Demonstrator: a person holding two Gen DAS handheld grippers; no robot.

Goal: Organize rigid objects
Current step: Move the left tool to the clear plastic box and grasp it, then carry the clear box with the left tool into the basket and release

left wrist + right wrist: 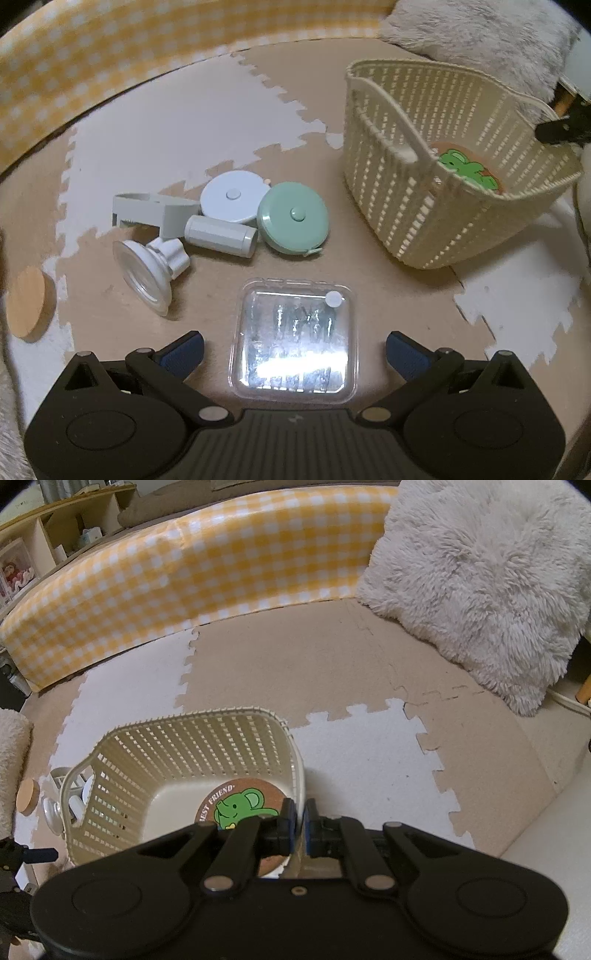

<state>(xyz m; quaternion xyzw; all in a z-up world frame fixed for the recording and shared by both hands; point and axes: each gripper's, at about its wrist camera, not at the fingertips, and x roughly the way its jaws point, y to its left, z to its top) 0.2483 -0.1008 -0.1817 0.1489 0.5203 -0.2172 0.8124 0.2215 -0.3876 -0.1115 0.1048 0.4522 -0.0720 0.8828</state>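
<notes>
A clear square plastic case point(295, 325) lies flat on the foam mat between the spread fingers of my open left gripper point(294, 343), and the pads stand clear of its sides. Behind it is a cluster: a mint tape measure point(293, 218), a white tape measure point(232, 195), a white cylinder point(221, 236), a suction-cup mount point(147, 269) and a grey clamp point(147, 210). At the right stands a cream slotted basket point(406, 192) holding a cork coaster with a green elephant point(240, 808). My right gripper point(301, 821) is shut on the near wall of the basket point(184, 746).
A plain wooden disc point(29, 302) lies at the far left of the mat. A yellow checked bolster point(184, 572) runs along the back, with a fluffy white cushion point(480, 590) at the right. Brown and white puzzle mat tiles point(332, 657) cover the floor.
</notes>
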